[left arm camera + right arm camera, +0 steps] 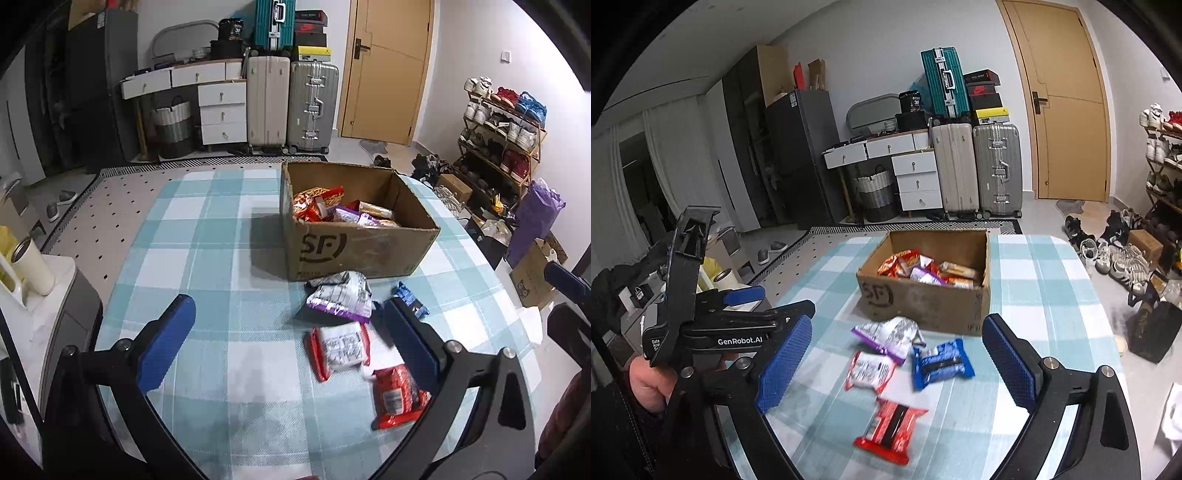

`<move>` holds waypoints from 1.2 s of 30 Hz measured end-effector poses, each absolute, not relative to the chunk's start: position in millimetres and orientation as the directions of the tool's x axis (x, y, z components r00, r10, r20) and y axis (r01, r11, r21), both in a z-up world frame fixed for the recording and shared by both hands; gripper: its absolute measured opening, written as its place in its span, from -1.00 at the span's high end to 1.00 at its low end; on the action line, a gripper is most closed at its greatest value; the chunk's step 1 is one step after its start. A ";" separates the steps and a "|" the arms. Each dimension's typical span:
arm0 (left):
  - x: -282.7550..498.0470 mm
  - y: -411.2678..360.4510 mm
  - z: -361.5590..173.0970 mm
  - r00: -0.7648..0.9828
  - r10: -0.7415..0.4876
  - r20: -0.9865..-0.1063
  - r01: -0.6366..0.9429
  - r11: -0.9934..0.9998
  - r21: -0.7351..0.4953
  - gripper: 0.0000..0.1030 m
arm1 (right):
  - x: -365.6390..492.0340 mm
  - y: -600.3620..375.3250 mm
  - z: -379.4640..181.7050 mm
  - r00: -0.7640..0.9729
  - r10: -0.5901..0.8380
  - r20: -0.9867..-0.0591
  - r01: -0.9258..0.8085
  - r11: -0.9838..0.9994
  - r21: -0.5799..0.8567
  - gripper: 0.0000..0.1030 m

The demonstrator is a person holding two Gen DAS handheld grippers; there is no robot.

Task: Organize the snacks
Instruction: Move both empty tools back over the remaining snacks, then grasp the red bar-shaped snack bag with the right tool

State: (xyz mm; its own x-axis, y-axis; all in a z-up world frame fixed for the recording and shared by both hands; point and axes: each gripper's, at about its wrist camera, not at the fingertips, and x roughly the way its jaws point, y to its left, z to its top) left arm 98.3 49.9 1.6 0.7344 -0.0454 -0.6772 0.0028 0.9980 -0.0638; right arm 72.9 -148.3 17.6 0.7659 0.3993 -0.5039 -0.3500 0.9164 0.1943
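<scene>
Left claw [288, 332] spread wide, blue textured pads far apart, holding nothing; it hovers over the desk [207, 266], and the snack packets lie on the cloth between and beyond its fingers, with no pad pressing on any of them. Right claw [897, 362] also wide open and empty, hanging above the same packets. In the right wrist view the left tool sits at the left edge, black plastic frame, a person's hand [650, 384] wrapped around its grip.

The desk is covered in a teal and white checked cloth, woven look, flat.

Loose snacks on the cloth, nearest first: a red crinkly foil packet [890, 432] with a black band, lying flat; a red-edged white packet [870, 371] just beyond it; a blue foil packet [942, 363] to its right; a purple-edged silver packet [886, 336], crumpled, closest to the box. All are slightly blurred and sit close together; I cannot tell which ones touch.

Behind them stands the cardboard box [923, 302], brown corrugated, open top, scuffed, printed logo on the front wall. Inside is a heap of snacks: orange-red, purple and beige wrappers.

Far side: three hard-shell suitcases [975, 170], ribbed, one teal stacked on top; white drawers [916, 173]; a wooden door [1067, 103]; a shoe rack [502, 125].
</scene>
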 end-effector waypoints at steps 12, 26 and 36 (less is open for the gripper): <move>62.3 43.3 -37.8 0.732 -0.033 -0.681 -0.012 0.998 -0.061 -0.97 | 51.2 -144.2 -28.8 0.738 0.383 -0.556 -0.313 0.924 0.221 -0.90; 63.6 38.4 -99.1 0.684 -0.044 -0.729 -0.022 0.996 -0.081 -0.97 | 66.9 -136.8 -101.2 0.638 0.387 -0.665 -0.295 0.921 0.254 -0.90; 65.1 43.0 -123.6 0.651 -0.044 -0.758 -0.033 0.996 -0.086 -0.97 | 90.4 -128.4 -139.9 0.565 0.396 -0.724 -0.291 0.917 0.274 -0.87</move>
